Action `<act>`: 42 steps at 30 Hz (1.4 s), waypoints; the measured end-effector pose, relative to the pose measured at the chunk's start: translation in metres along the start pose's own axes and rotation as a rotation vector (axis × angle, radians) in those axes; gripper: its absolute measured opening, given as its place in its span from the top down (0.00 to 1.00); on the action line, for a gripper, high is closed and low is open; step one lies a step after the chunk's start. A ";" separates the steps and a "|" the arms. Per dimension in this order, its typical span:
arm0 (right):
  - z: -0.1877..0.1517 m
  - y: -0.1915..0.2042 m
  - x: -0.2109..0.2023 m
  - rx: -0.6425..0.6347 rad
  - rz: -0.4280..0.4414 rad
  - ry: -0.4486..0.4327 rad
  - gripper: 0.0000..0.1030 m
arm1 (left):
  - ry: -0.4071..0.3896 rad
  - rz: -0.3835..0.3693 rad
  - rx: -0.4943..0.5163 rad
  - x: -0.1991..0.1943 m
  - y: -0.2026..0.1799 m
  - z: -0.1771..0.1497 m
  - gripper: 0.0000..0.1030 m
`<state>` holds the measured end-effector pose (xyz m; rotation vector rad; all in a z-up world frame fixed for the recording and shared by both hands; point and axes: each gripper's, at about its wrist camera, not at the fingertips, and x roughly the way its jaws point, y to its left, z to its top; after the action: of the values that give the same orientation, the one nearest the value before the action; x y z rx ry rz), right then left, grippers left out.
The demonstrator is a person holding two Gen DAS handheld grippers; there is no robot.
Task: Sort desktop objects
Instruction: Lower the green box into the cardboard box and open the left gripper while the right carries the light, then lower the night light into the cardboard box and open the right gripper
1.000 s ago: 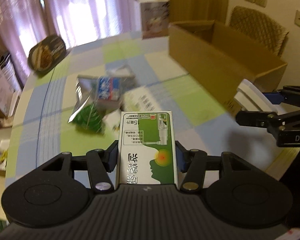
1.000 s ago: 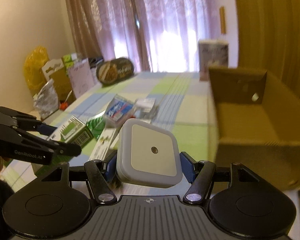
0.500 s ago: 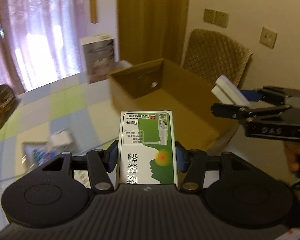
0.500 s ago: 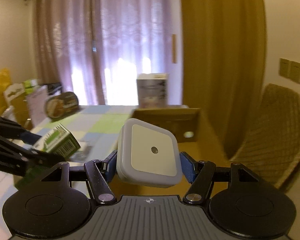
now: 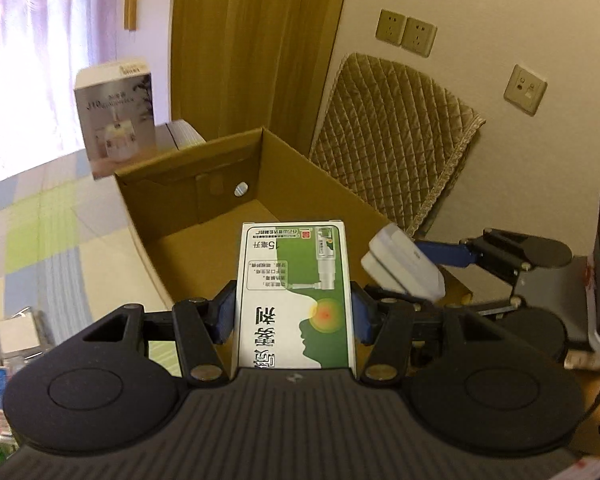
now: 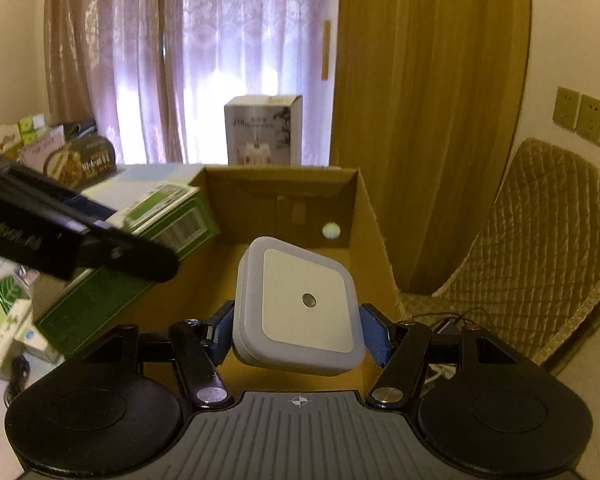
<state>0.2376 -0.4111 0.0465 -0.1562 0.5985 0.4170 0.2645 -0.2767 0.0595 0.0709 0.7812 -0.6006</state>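
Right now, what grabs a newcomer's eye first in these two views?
Both tongs are loaded: the left tongs clamp a green and white carton, the right tongs a white square device. Both hang over an open cardboard box that looks empty, on a checked tablecloth.

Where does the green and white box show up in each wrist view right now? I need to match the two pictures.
Left wrist view: the green and white box sits bottom centre, clamped between the left tongs, above the open cardboard box.
Right wrist view: the same box is at middle left, held out over that cardboard box's left edge.
Shared landmark: the round hole in the cardboard box's far wall.
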 end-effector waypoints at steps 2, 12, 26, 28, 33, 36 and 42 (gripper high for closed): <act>-0.003 0.000 0.004 -0.009 0.001 0.008 0.40 | 0.012 0.000 0.003 0.009 0.000 0.001 0.51; -0.008 -0.003 0.017 -0.045 -0.010 0.028 0.40 | 0.049 0.011 0.015 0.033 0.000 -0.004 0.51; -0.010 -0.005 0.017 -0.032 -0.004 0.040 0.40 | 0.015 0.036 0.014 0.020 0.003 0.000 0.52; -0.010 -0.004 0.017 -0.032 0.000 0.041 0.40 | 0.005 0.043 0.011 0.013 0.005 -0.001 0.52; -0.009 0.002 0.021 -0.043 0.012 0.054 0.40 | -0.015 0.065 0.003 -0.002 0.011 -0.006 0.51; -0.008 0.004 0.022 -0.047 0.019 0.063 0.40 | -0.024 0.075 -0.002 -0.009 0.014 -0.011 0.50; -0.007 0.010 0.027 -0.063 0.030 0.078 0.40 | -0.031 0.085 -0.024 -0.019 0.022 -0.019 0.47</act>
<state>0.2502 -0.3946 0.0249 -0.2245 0.6655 0.4603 0.2535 -0.2434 0.0553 0.0725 0.7517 -0.5104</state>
